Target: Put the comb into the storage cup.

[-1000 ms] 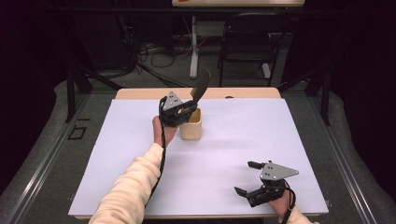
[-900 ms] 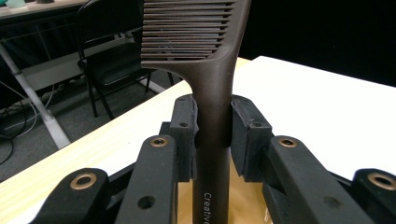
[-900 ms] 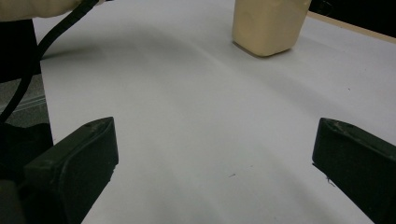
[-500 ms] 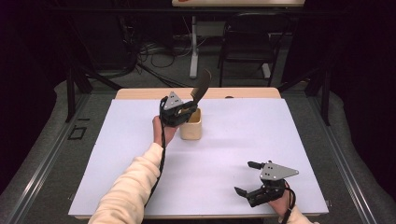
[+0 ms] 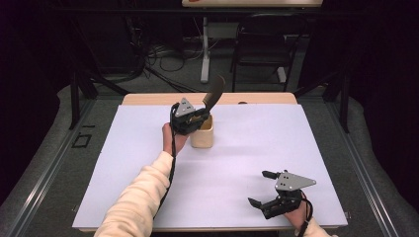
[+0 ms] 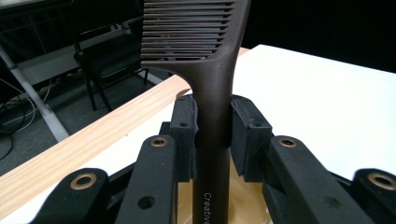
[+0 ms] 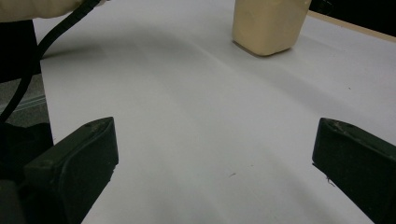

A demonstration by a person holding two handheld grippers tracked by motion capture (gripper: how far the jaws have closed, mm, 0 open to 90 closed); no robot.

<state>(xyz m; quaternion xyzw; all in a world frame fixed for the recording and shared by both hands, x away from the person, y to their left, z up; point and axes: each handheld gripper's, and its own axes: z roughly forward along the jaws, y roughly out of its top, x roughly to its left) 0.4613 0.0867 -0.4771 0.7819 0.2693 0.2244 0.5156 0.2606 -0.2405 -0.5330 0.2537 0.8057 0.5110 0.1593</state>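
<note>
Dark room, white desk (image 5: 148, 187). Left tongs (image 6: 212, 133) clamped on dark comb (image 6: 205, 56) handle, teeth up, right over beige cup (image 5: 202, 134). Right tongs (image 5: 261, 190) wide, empty, well apart. Looks like drop-in step; next: lower handle straight into cup, then release.

- The comb (image 6: 201, 70) has its teeth cut off by the top edge of the left gripper view, and its handle's lower end sinks out of sight into the beige cup (image 5: 202, 132).
- In the right gripper view, that cup's top is cut off.
</note>
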